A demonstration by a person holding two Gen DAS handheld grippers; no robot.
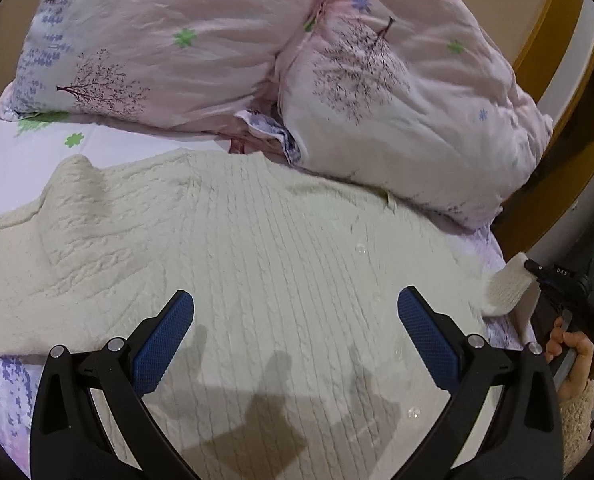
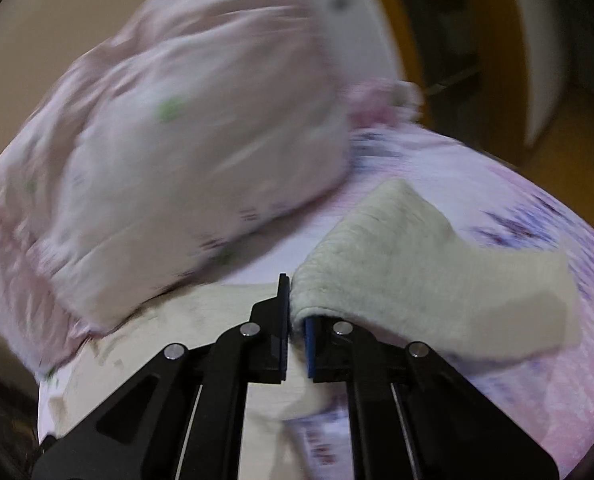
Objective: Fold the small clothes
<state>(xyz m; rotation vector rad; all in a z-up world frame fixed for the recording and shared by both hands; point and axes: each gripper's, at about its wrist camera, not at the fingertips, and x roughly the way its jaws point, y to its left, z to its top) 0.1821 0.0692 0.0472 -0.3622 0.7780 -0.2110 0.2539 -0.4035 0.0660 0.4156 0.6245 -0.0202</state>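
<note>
A cream cable-knit sweater point(image 1: 257, 264) lies spread flat on the bed, one sleeve stretched out to the left. My left gripper point(image 1: 295, 312) is open and empty, hovering just above the sweater's body. My right gripper point(image 2: 295, 300) is shut on the sweater's right sleeve point(image 2: 425, 264), which drapes over its right finger and hangs to the right. In the left wrist view the right gripper point(image 1: 537, 270) shows at the far right edge, holding the lifted sleeve end point(image 1: 507, 286). The right wrist view is motion-blurred.
Two pink floral pillows point(image 1: 201, 40) point(image 1: 409, 96) lie just behind the sweater. The bed has a pink and purple floral sheet point(image 1: 5, 380). A wooden bed frame point(image 1: 553, 32) and the bed's right edge are close on the right.
</note>
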